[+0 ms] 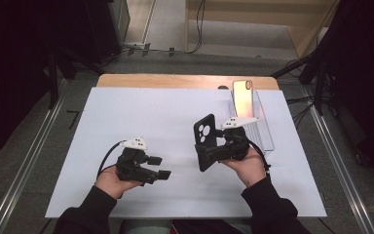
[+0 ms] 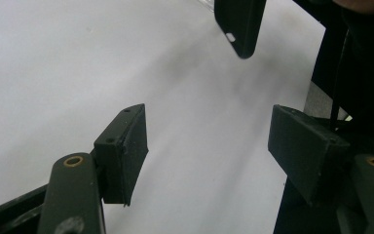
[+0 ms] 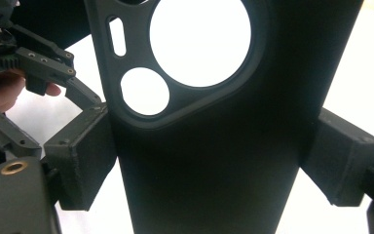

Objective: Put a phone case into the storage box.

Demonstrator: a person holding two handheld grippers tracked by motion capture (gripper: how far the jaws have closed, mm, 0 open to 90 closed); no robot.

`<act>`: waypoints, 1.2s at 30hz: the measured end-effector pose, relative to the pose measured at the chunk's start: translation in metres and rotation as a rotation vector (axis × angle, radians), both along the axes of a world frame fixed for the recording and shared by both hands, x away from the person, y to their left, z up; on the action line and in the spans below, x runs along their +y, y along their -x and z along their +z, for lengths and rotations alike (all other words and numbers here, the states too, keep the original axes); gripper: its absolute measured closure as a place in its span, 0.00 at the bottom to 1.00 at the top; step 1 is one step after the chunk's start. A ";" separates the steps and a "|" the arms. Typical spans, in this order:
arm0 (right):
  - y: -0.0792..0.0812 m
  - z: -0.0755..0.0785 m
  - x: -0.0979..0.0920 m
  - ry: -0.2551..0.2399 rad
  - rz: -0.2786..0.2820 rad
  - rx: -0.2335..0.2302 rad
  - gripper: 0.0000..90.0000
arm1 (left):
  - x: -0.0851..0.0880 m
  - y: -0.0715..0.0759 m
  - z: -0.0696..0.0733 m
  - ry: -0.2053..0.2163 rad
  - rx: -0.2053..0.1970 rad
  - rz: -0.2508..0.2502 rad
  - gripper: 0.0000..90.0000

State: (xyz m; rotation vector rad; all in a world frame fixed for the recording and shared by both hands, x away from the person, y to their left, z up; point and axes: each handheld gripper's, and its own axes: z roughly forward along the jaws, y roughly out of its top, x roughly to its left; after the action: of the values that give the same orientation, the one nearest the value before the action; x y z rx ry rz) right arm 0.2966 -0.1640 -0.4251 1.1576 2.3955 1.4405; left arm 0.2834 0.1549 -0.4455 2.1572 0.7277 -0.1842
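- While the right gripper [image 1: 213, 152] clamps a black phone case [image 1: 205, 141] by its long edges in the high view, it holds the case upright above the white tabletop [image 1: 141, 112], camera cutouts uppermost, probably so the case can be carried to a phone.
- A phone [image 1: 243, 101] leans in a clear stand [image 1: 264, 127] just behind that hand, its back to the camera; that looks like where the case belongs.
- The left gripper [image 1: 159, 167] hovers low, well apart from the case, jaws spread and empty, likely waiting to help.
- In the left gripper view, its pads [image 2: 126, 151] stand wide over bare tabletop, with a corner of the case [image 2: 241, 24] hanging beyond.
- In the right gripper view, both pads [image 3: 85, 156] press the case [image 3: 214, 146] sides below the cutouts, a grip that leaves the open face free.
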 end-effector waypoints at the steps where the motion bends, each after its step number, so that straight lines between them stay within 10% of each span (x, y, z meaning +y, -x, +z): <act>1: 0.000 0.001 -0.001 0.000 0.002 0.001 0.14 | 0.002 0.000 -0.001 -0.008 -0.007 0.001 0.34; 17: -0.003 0.018 -0.020 -0.002 -0.018 -0.013 0.14 | 0.023 0.004 -0.008 -0.034 0.013 0.053 0.34; 36: -0.009 0.040 -0.056 -0.015 -0.179 -0.047 0.14 | 0.041 0.009 -0.009 -0.041 0.011 0.104 0.34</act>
State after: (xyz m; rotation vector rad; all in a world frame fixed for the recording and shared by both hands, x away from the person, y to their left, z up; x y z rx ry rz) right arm 0.3059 -0.2201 -0.3853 1.2895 2.1903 1.4147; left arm 0.2747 0.1955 -0.4542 2.1522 0.8541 -0.1279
